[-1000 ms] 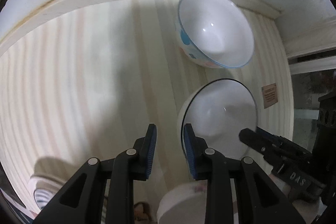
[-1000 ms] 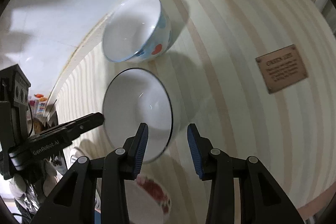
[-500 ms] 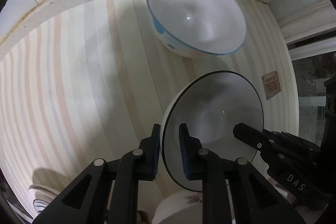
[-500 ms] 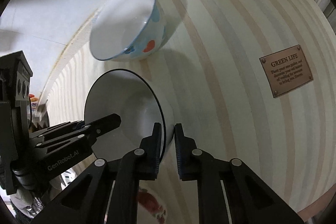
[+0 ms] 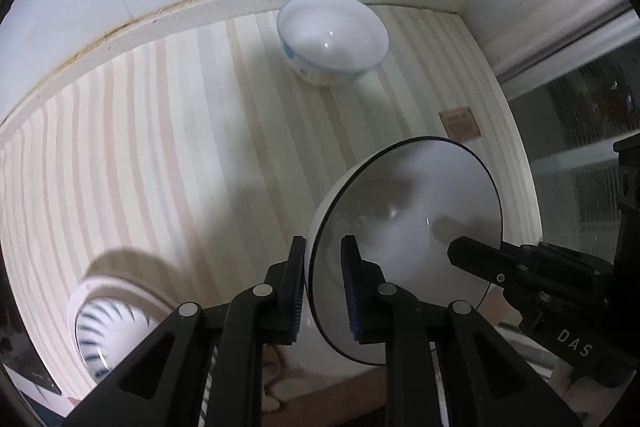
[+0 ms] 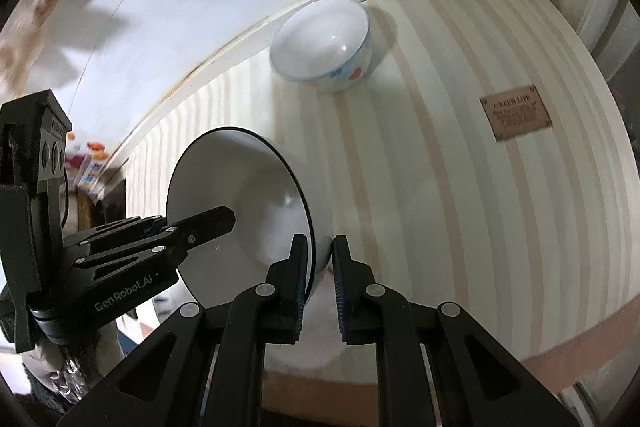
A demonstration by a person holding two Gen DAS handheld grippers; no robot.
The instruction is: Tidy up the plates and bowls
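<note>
Two handheld grippers are sharing one white bowl with a thin black rim (image 5: 404, 239), holding it tilted above a cream-and-tan striped tabletop (image 5: 160, 155). The left gripper (image 5: 323, 287) is pinching the bowl's near rim between narrowed blue-padded fingers, one inside and one outside. The right gripper (image 6: 320, 279) is clamping the opposite rim the same way. A blue-striped bowl (image 5: 108, 327) is sitting near the table's front left. A brown plaque (image 6: 516, 113) is lying farther back. A white bowl with blue and red spots (image 6: 324, 45) is resting upright against the wall.
</note>
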